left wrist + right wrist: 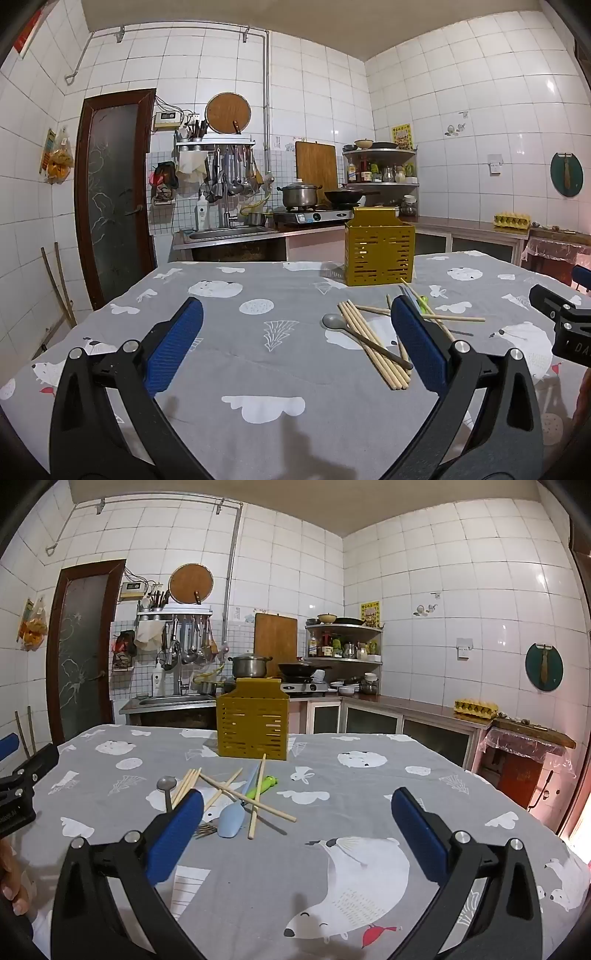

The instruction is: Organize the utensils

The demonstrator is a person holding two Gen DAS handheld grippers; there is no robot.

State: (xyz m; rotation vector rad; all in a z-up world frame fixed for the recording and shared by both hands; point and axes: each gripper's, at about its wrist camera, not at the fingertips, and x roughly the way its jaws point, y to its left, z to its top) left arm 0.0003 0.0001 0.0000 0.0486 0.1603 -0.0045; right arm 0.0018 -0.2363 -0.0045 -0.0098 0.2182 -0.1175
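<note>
While both the left gripper (297, 347) and the right gripper (297, 834) hover spread wide and empty above the tablecloth (369, 775), better to start with one piece only. Chopsticks (255, 801), metal spoon (332, 321), blue spatula (232, 821) and fork (204, 830) lie crossed just before the yellow slotted holder (253, 727). Take a top chopstick near mid-length, lift clear, then lower upright into the holder.

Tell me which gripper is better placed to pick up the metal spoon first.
Probably the left gripper: the grey metal spoon lies just inside its open jaws. From the right gripper, it sits beyond the left finger, outside the gap.
</note>
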